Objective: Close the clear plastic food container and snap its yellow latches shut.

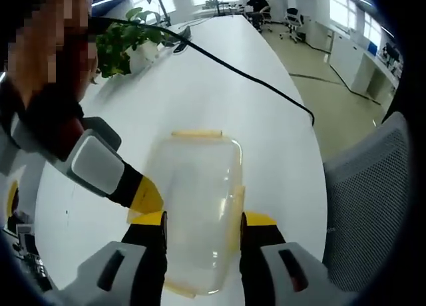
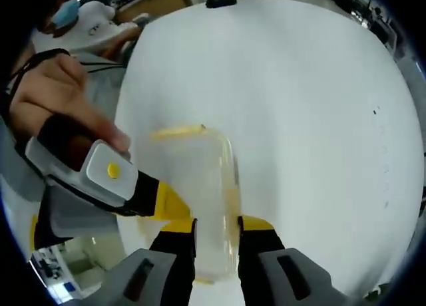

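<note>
On the white counter (image 1: pixel 200 86), the clear container (image 1: pixel 200 213) sits clamped between both tongs: left tongs (image 1: pixel 203 229) at 6 o'clock, right tongs (image 2: pixel 216 236) gripping likewise; a yellow latch (image 1: pixel 196 134) lies at 12.

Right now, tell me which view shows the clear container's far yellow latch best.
The left gripper view: the far yellow latch lies sharp along the clear container. The right gripper view shows it paler and blurrier.
</note>
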`<state>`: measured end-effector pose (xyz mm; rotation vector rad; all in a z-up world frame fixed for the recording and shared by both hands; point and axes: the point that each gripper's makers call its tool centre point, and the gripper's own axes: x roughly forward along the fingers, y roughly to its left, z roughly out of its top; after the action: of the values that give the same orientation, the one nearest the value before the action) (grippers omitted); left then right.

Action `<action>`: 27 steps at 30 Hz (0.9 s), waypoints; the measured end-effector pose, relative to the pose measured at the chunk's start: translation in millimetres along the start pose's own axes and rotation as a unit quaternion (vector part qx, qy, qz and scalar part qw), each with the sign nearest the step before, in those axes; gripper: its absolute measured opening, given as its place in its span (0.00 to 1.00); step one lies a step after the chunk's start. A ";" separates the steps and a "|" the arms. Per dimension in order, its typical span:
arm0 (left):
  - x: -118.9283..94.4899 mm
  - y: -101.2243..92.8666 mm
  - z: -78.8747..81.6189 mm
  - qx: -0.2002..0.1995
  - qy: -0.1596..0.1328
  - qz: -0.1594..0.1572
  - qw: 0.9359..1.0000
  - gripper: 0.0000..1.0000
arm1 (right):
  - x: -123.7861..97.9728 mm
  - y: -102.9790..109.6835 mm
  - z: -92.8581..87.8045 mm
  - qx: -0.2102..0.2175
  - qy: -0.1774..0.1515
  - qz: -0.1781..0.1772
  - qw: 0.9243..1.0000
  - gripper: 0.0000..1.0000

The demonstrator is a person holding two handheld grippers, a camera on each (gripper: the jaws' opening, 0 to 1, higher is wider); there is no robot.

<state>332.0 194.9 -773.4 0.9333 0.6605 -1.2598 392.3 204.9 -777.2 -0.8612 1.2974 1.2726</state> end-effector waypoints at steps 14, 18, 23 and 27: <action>-2.9 -0.3 -1.3 -0.018 0.012 0.003 1.000 0.42 | -4.0 0.5 2.2 0.012 -0.018 -0.053 0.998 0.21; -2.2 -1.4 -2.2 -0.011 0.003 0.012 1.000 0.42 | -5.4 2.1 2.5 0.002 -0.022 -0.077 0.997 0.21; -3.1 0.4 -1.0 -0.001 0.001 0.016 1.000 0.43 | -7.7 1.1 3.6 -0.008 -0.027 -0.092 0.995 0.21; -4.0 0.0 -0.3 0.018 0.005 0.020 1.000 0.43 | -8.9 7.1 7.5 -0.043 -0.068 -0.084 0.993 0.12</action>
<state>331.1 197.1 -770.1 0.9779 0.6257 -1.2352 388.4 211.7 -766.1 -0.9094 1.0466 1.2377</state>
